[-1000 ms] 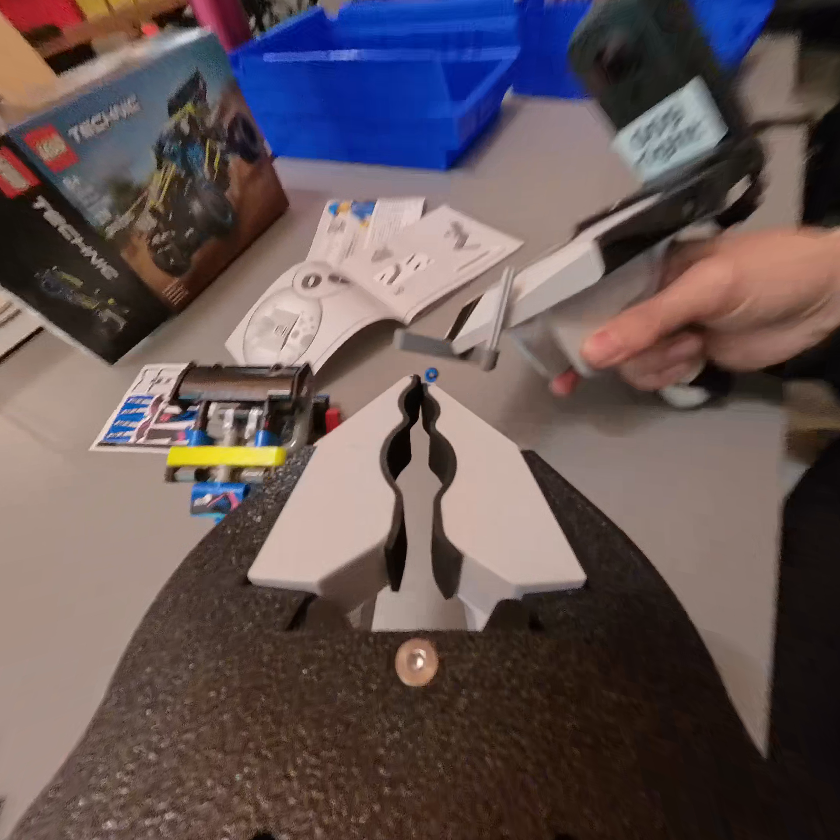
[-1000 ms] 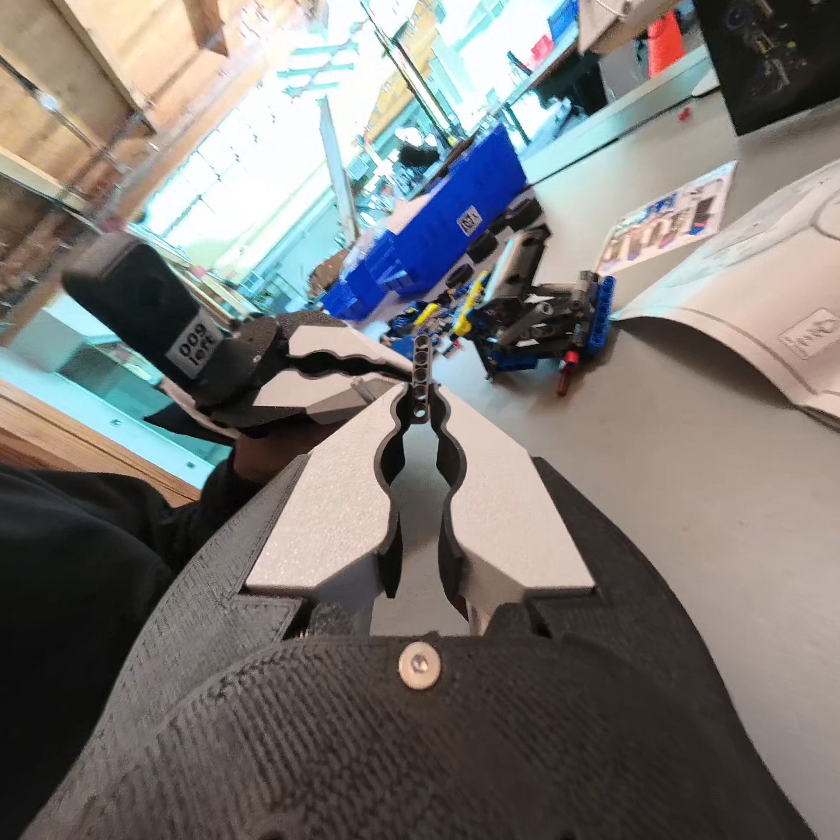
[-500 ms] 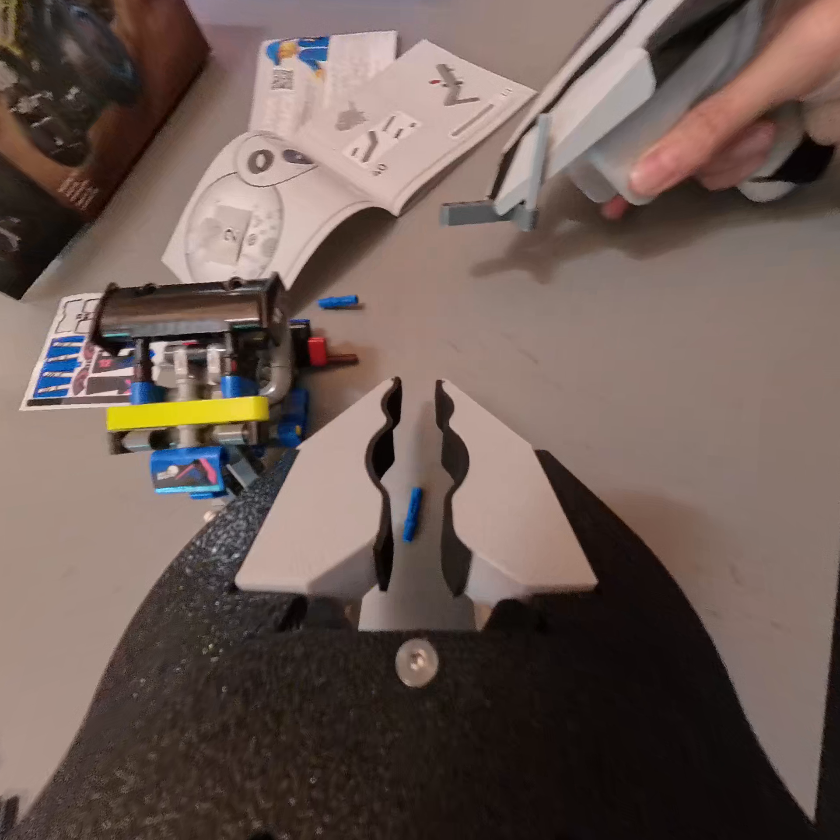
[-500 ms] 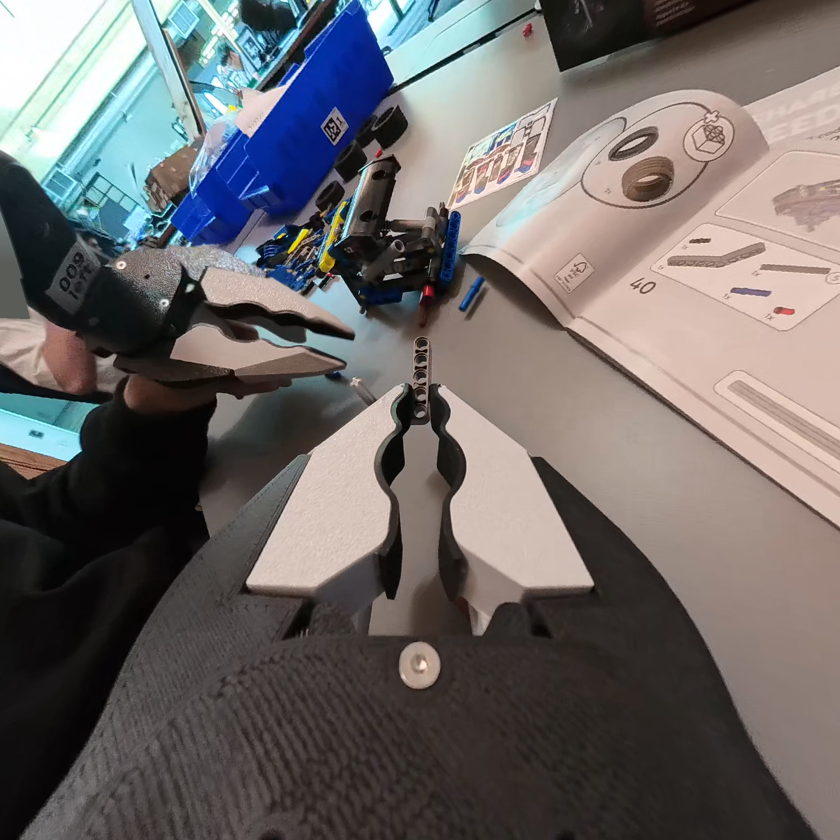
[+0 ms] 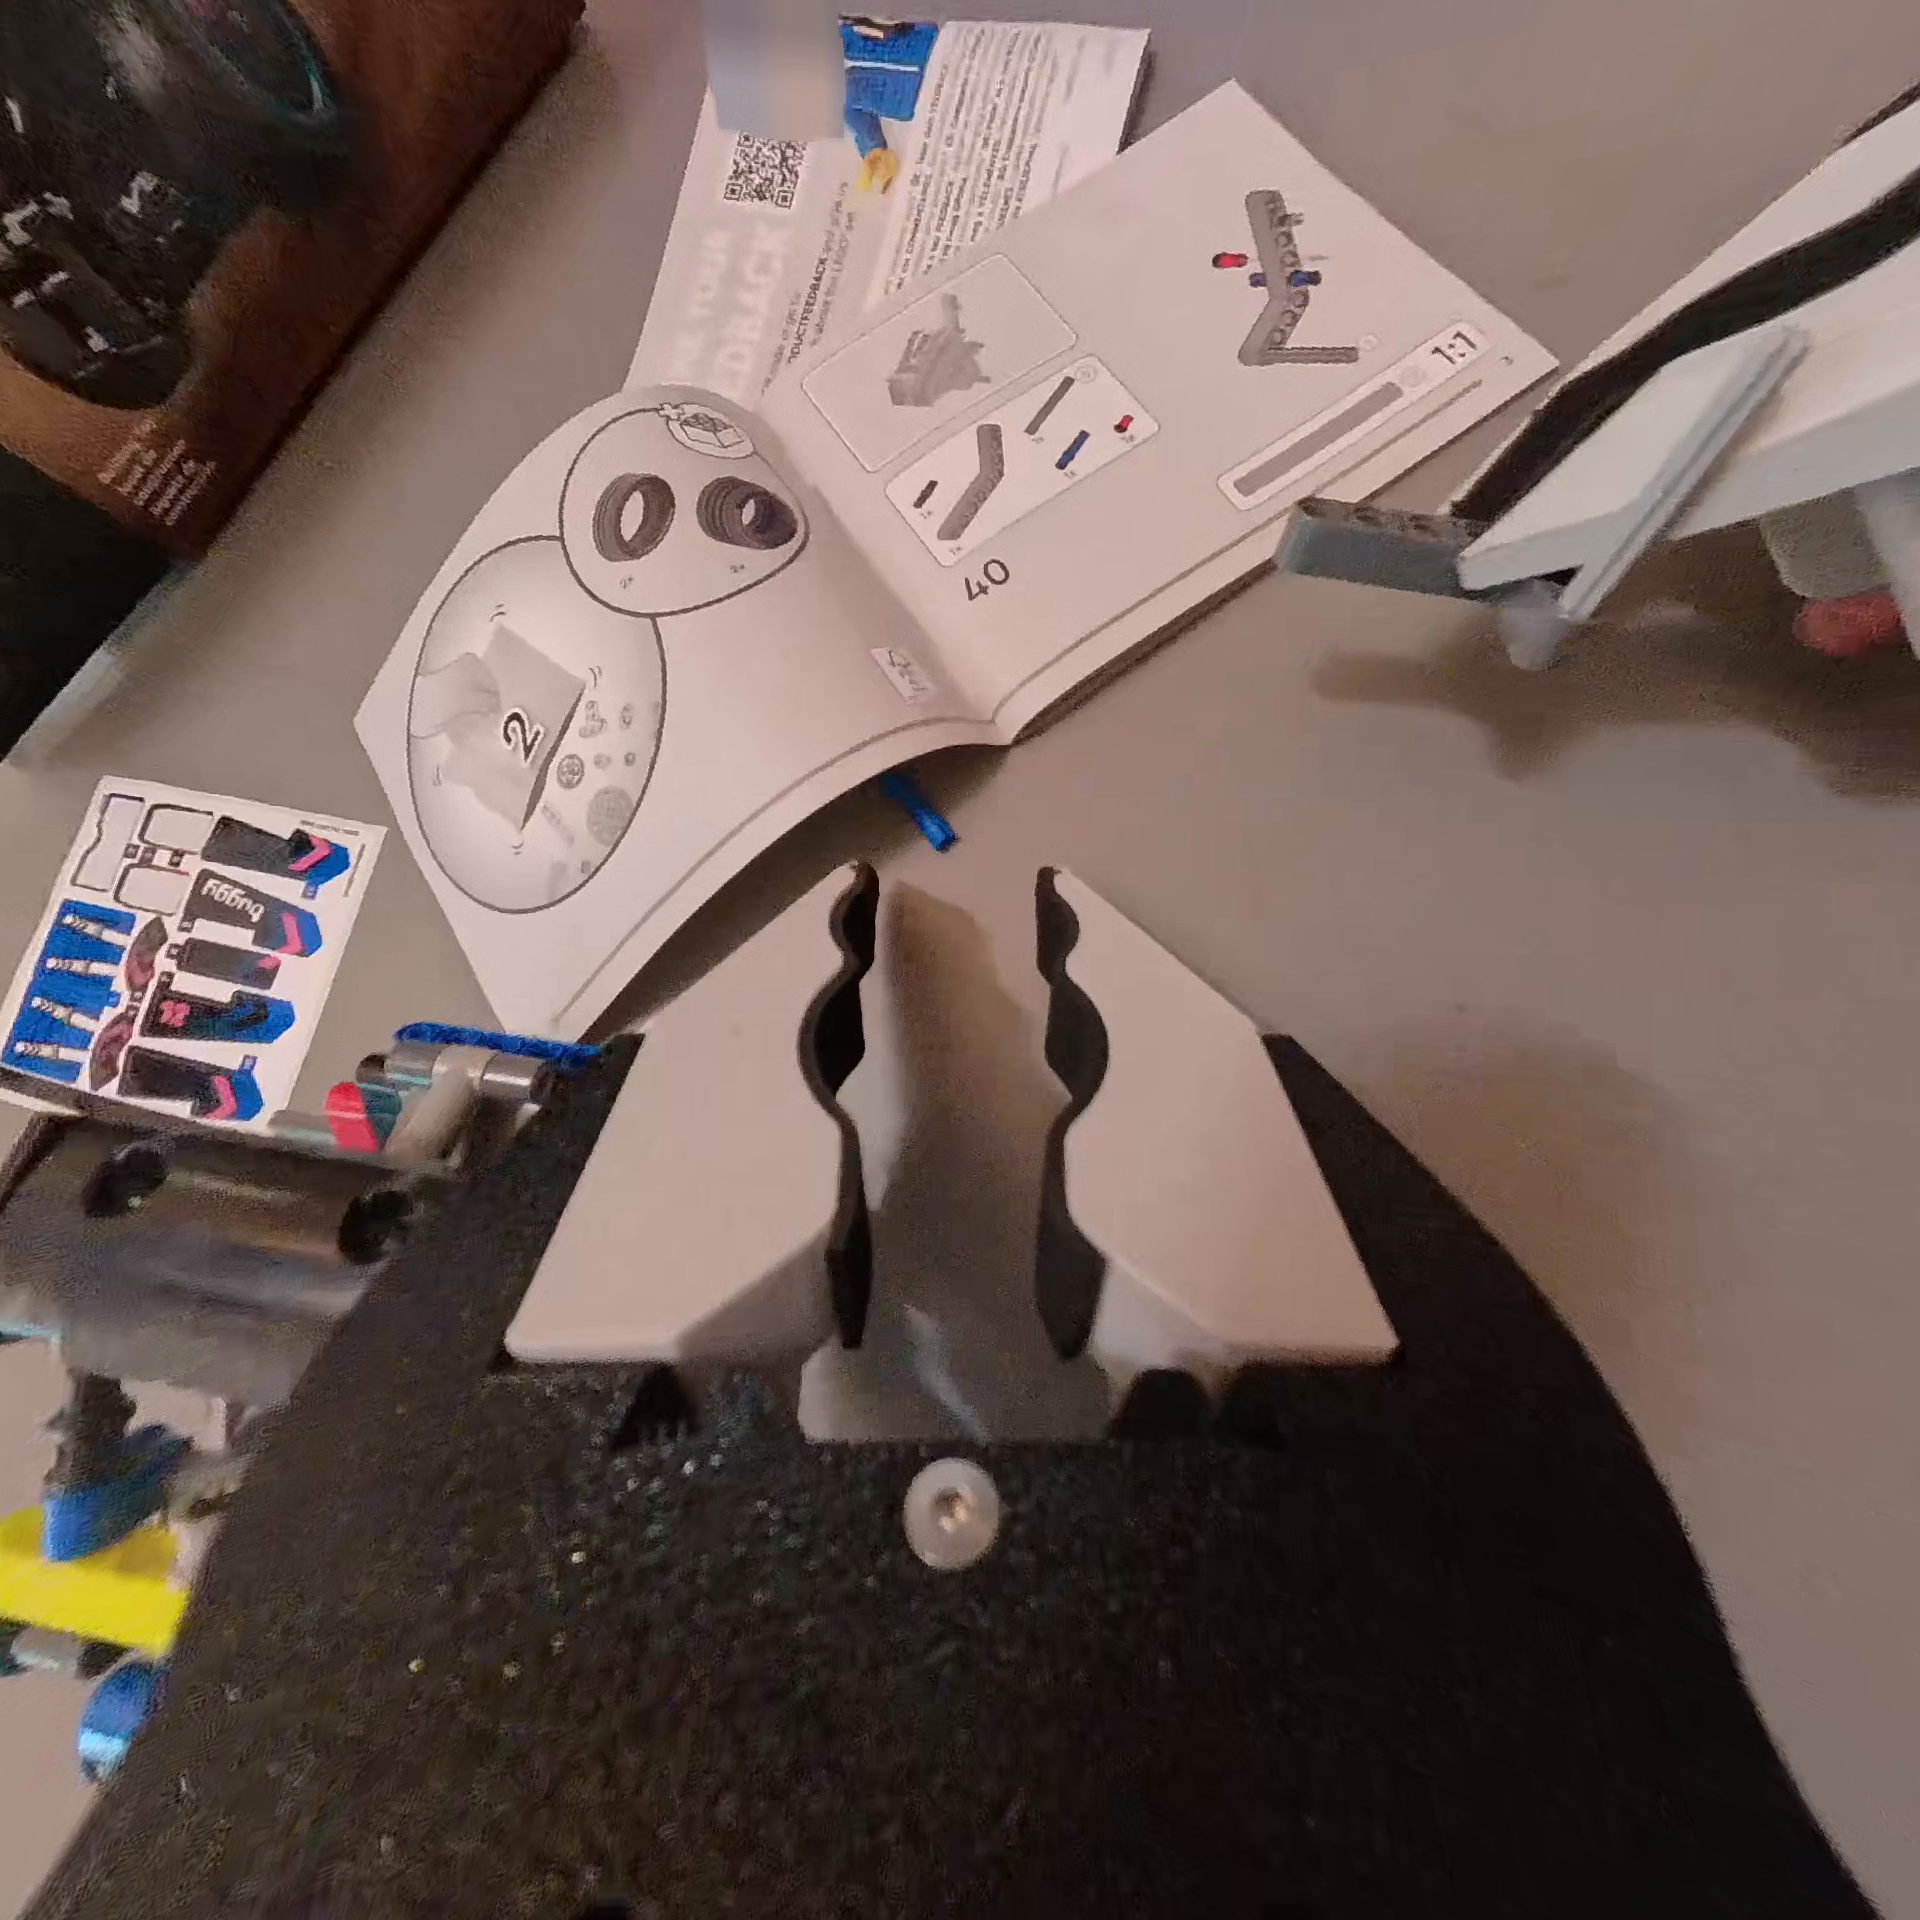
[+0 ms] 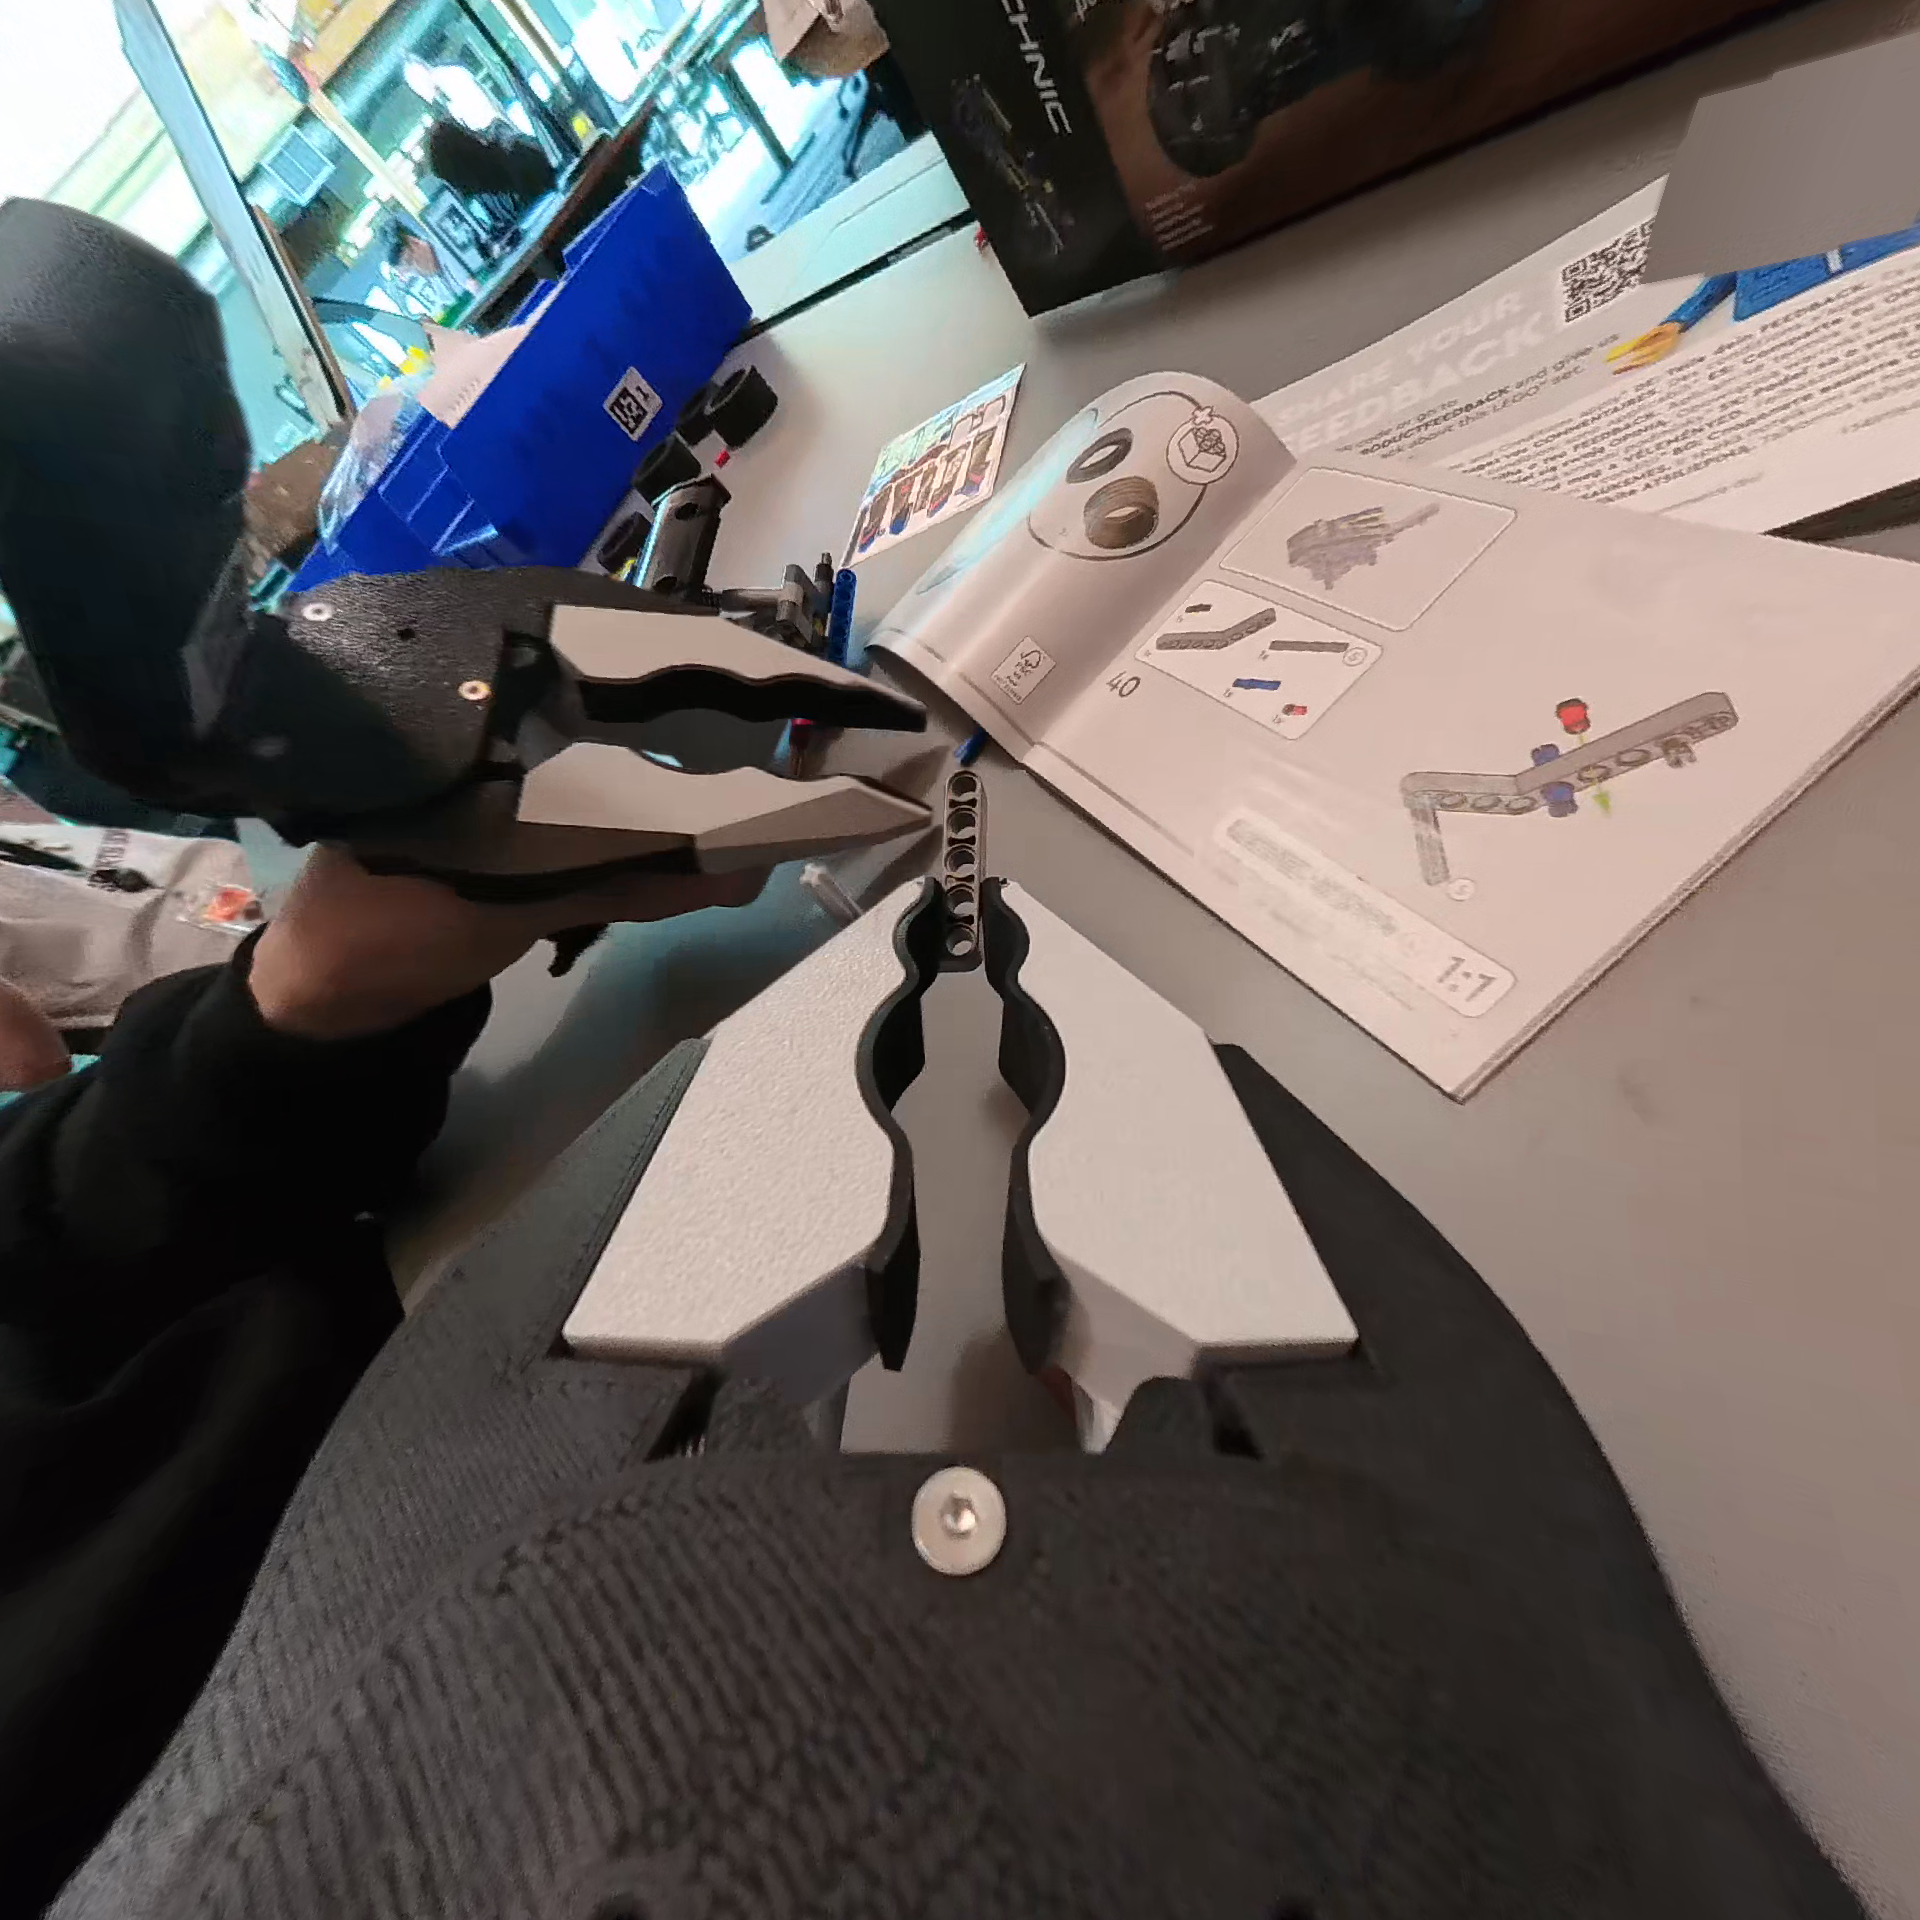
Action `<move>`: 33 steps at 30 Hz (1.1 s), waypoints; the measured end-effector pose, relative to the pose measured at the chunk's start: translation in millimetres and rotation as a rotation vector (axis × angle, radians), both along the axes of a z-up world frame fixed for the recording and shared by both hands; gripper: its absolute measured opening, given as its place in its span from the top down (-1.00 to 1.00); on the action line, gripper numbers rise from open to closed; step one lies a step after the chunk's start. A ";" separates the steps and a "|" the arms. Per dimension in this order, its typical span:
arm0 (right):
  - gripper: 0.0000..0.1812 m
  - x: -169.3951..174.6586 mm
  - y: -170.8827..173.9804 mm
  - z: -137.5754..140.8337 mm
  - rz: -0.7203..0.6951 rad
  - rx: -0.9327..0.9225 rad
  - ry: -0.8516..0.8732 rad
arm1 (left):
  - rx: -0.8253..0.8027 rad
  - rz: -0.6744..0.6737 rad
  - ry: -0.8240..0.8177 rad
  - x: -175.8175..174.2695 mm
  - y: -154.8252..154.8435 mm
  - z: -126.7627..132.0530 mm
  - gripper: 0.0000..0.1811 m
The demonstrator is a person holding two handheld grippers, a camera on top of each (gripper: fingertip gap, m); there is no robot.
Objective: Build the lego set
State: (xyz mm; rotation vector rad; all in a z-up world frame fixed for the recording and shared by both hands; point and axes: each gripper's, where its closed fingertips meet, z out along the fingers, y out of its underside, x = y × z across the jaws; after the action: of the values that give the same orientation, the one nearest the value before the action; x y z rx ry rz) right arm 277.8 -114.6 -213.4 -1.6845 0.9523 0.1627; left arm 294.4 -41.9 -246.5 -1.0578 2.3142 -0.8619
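Observation:
My left gripper (image 5: 954, 883) is open and empty, low over the grey table. A small blue pin (image 5: 920, 810) lies just ahead of its fingertips, at the edge of the open instruction booklet (image 5: 831, 520). My right gripper (image 6: 961, 914) is shut on a dark grey holed beam (image 6: 961, 831) that sticks out past its tips. In the left wrist view the beam (image 5: 1371, 540) shows at the upper right. In the right wrist view the left gripper (image 6: 920, 764) is close to the beam's left, jaws apart. The partly built model (image 5: 208, 1195) sits at the left, blurred.
A sticker sheet (image 5: 177, 956) lies left of the booklet. The set's box (image 5: 208, 208) stands at the far left. In the right wrist view, blue bins (image 6: 582, 374) and black wheels (image 6: 738, 400) stand beyond the model (image 6: 727, 592).
My left gripper went from shut to open, then opened wider and moved forward toward the booklet. The blue pin seen between its fingers is out of view. The right gripper came lower with the beam.

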 end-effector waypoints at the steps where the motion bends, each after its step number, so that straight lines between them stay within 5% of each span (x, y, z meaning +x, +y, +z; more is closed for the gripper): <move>1: 0.93 -0.2 -1.0 -0.3 0.004 0.007 0.003 | -0.002 0.007 0.006 2.9 -3.4 -2.1 0.69; 5: 0.93 -1.4 -1.1 2.8 0.023 0.059 0.028 | -0.027 0.035 0.002 13.0 -11.0 -5.5 0.73; 7: 0.93 -1.3 -1.8 4.1 0.025 0.080 0.038 | -0.008 0.022 0.001 11.7 -9.2 -6.7 0.97; 9: 0.93 -1.0 -2.4 4.8 0.024 0.092 0.042 | 0.006 0.005 0.009 4.0 -5.8 -6.1 0.98; 14: 0.93 -8.8 2.8 1.9 0.065 0.066 0.045 | 0.010 -0.274 0.140 -69.6 -4.0 -6.1 0.99; 18: 0.93 -14.6 10.5 -0.7 0.098 0.052 0.055 | 0.095 -0.442 0.191 -117.3 32.5 -7.2 0.99; 24: 0.93 -20.4 22.1 -4.1 0.125 0.019 0.052 | 0.070 -0.359 0.124 -116.2 76.7 -1.5 0.79; 29: 0.93 -20.5 22.8 -6.5 0.122 -0.011 0.042 | -0.040 -0.304 0.163 -136.5 70.8 11.5 0.87; 33: 0.93 -20.6 23.4 -6.8 0.123 -0.011 0.043 | -0.083 -0.229 0.248 -141.5 63.8 -2.1 0.89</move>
State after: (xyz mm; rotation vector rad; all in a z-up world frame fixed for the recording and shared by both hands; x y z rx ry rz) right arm 257.2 -91.2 -220.1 -1.7567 0.8829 0.2771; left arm 152.9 21.8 -248.6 -0.9943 2.6678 -0.9678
